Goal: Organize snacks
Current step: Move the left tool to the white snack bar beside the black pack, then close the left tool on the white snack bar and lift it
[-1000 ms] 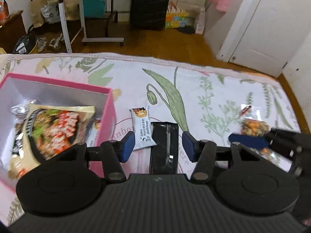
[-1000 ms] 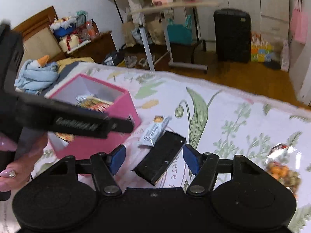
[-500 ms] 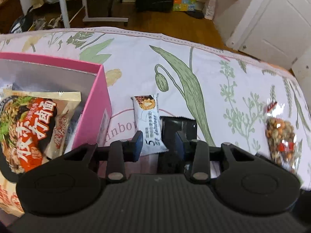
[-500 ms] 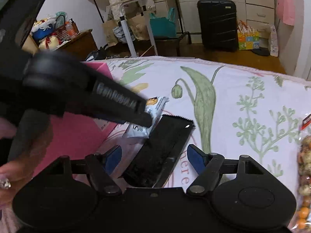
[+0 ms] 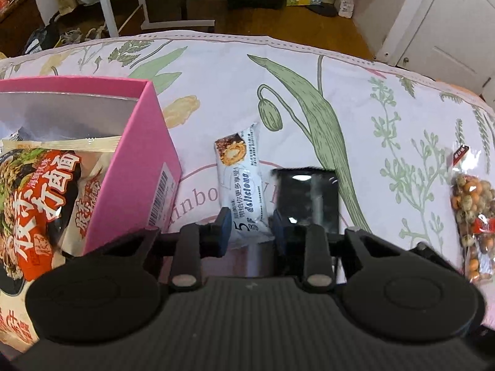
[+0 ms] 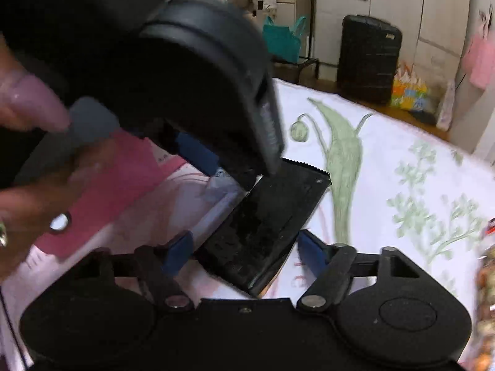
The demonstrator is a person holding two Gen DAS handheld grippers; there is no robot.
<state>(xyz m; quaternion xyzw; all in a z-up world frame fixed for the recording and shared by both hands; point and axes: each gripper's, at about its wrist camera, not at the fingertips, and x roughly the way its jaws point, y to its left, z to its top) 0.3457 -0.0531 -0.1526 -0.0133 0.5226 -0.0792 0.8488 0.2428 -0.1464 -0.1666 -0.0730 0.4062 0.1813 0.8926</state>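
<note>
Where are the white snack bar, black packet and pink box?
white snack bar (image 5: 244, 185), left wrist view, middle of wrapper.
black packet (image 6: 266, 225), right wrist view, centre of its face.
pink box (image 5: 145, 167), left wrist view, right outer wall.

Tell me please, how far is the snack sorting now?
Partly done. The noodle packet already sits inside the pink box. In hand: the left gripper has its jaws on both sides of the white snack bar, nearly closed. The right gripper, jaws wide, is around the black packet, which lies on the cloth. The nut bag also waits outside the box.
</note>
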